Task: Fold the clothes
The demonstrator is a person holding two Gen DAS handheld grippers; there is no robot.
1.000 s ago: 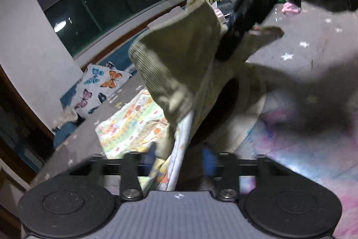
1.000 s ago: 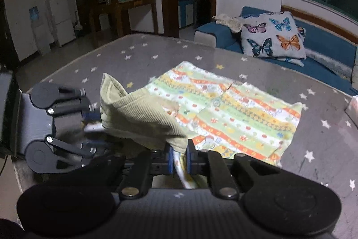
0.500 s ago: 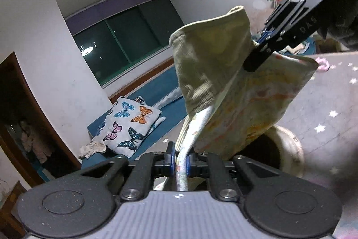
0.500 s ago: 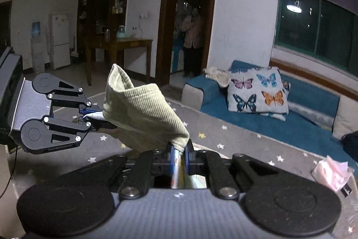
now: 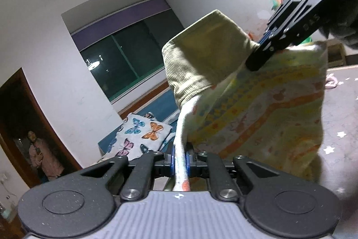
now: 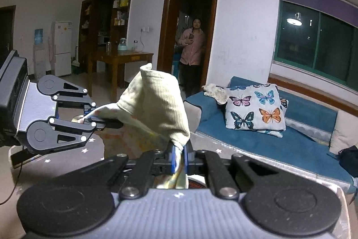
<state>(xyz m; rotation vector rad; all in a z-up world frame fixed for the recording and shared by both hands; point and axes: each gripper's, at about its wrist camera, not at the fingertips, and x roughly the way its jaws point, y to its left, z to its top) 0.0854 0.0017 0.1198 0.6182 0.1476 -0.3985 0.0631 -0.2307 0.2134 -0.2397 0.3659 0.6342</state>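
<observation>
garment (image 5: 257, 104) pinched between left gripper (image 5: 179, 159) and right gripper (image 6: 179, 158)

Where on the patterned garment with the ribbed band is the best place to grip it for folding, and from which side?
At the ribbed band, one gripper at each end, coming in from its outer edges. The band is the thickest, firmest edge, and the garment hangs flat below it. Both the left gripper and right gripper are shut on that edge, which seems a sound hold.
</observation>
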